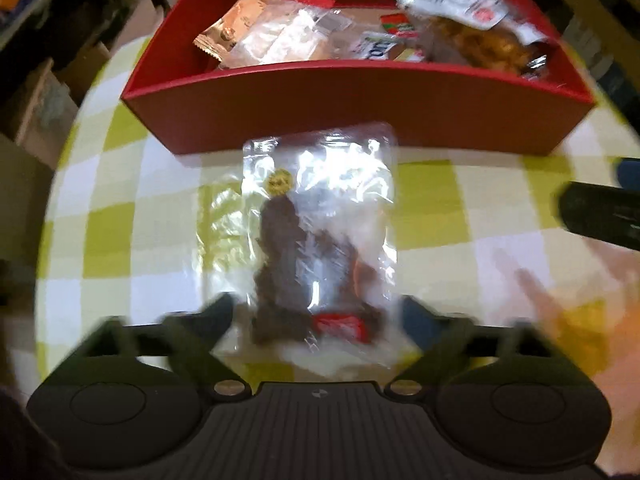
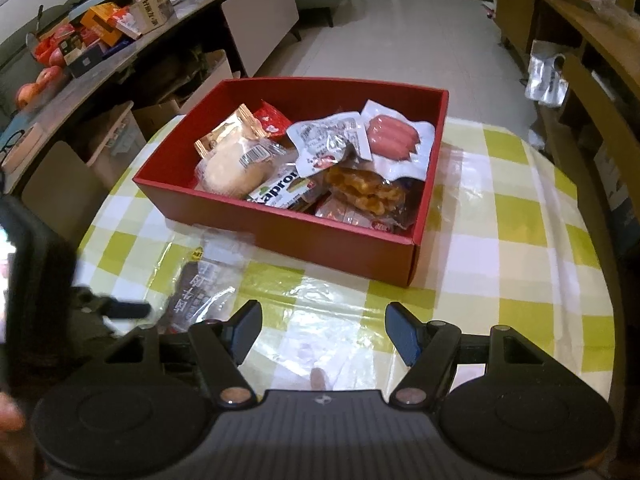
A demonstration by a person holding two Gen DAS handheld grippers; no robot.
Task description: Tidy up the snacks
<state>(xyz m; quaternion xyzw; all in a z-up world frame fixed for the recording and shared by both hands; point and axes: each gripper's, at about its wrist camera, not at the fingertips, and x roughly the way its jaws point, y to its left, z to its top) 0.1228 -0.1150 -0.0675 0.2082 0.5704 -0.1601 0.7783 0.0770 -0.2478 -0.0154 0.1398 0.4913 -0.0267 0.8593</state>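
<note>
The left gripper [image 1: 316, 312] points steeply down at the table, its jaws spread wide. Between them lies a clear packet of dark snack [image 1: 320, 236], flat on the green-and-white checked tablecloth [image 1: 460, 216]; the picture is blurred, and the pads do not appear to press on it. The right gripper [image 2: 324, 332] hangs just beside it over bare cloth, jaws apart with nothing between them. In the right wrist view the same packet shows to the left of that gripper's left finger [image 2: 246, 330]. Just beyond the packet stands the red box [image 2: 340, 240], open-topped, holding a sausage pack [image 2: 394, 138], a bread roll [image 2: 234, 168], waffles [image 2: 366, 190] and other wrapped snacks.
</note>
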